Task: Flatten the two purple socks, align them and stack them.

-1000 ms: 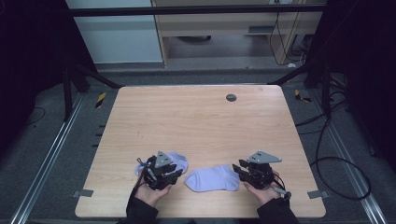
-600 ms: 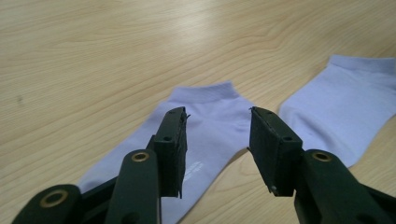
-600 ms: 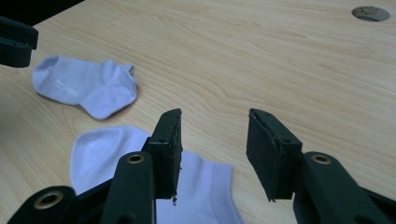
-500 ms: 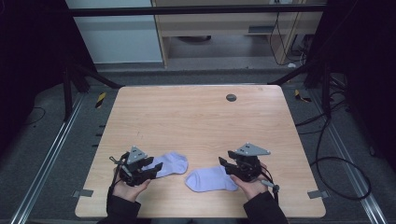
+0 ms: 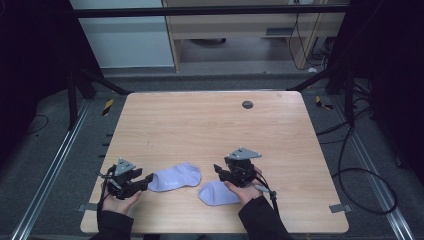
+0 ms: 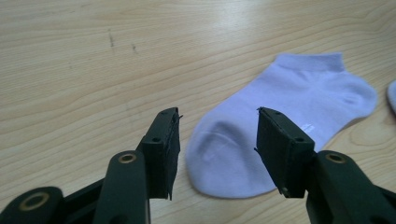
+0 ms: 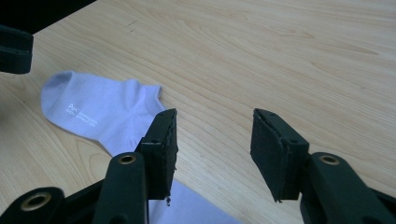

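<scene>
Two lavender ankle socks lie flat on the wooden table (image 5: 210, 130) near its front edge. The left sock (image 5: 175, 177) (image 6: 285, 121) has its toe end towards my left gripper (image 5: 146, 180) (image 6: 217, 140). That gripper's jaws have just been opening and stand open; the toe lies low between them, unpressed. The right sock (image 5: 216, 194) (image 7: 196, 210) lies under my right gripper (image 5: 220, 171) (image 7: 212, 144). Its jaws have also just been opening and stand open over bare wood, the sock's edge beneath one jaw. The left sock (image 7: 100, 109) also shows farther off in the right gripper view.
A small dark round disc (image 5: 247, 104) sits at the far side of the table. Metal rails and dark frame legs flank the table. Cables trail on the floor to the right. Bare wood stretches beyond the socks.
Both hands have slid to the left along the front edge. Both pairs of jaws have widened. The left sock, bunched at the left gripper a second ago, now lies spread out flat.
</scene>
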`<state>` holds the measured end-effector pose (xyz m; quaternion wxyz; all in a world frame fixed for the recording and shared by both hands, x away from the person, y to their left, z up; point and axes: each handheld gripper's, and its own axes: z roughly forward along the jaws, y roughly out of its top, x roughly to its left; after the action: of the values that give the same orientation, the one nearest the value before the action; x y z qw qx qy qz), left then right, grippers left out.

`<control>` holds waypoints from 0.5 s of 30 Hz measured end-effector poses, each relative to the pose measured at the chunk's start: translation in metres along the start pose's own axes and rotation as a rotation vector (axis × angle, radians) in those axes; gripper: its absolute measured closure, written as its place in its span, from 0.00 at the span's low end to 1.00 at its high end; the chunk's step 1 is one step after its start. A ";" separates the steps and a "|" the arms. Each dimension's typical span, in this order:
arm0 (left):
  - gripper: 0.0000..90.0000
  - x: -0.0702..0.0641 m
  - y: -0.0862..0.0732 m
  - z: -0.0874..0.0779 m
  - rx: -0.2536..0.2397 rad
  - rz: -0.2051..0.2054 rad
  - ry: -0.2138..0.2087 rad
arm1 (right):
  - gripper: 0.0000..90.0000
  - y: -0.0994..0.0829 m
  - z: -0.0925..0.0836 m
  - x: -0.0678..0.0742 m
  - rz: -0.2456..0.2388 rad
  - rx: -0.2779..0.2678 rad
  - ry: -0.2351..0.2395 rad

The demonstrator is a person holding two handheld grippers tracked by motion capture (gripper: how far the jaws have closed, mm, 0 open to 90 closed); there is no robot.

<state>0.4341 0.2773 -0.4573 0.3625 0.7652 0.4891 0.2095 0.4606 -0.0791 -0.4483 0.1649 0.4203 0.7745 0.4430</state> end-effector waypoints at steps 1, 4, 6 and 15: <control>0.55 0.004 -0.002 0.001 0.007 -0.006 0.010 | 0.57 0.001 0.004 0.001 -0.008 0.005 -0.001; 0.55 0.006 -0.004 0.003 0.013 -0.013 0.018 | 0.57 0.002 0.011 0.005 -0.008 0.015 0.001; 0.56 0.008 -0.005 0.006 0.019 -0.009 0.026 | 0.58 0.003 0.018 0.009 -0.012 0.026 0.004; 0.61 0.011 -0.010 0.015 0.064 0.007 0.036 | 0.61 0.003 0.047 0.022 -0.024 0.070 0.013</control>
<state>0.4426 0.2845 -0.4753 0.3281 0.7743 0.4994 0.2085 0.4784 -0.0356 -0.4694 0.1505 0.4136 0.7956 0.4164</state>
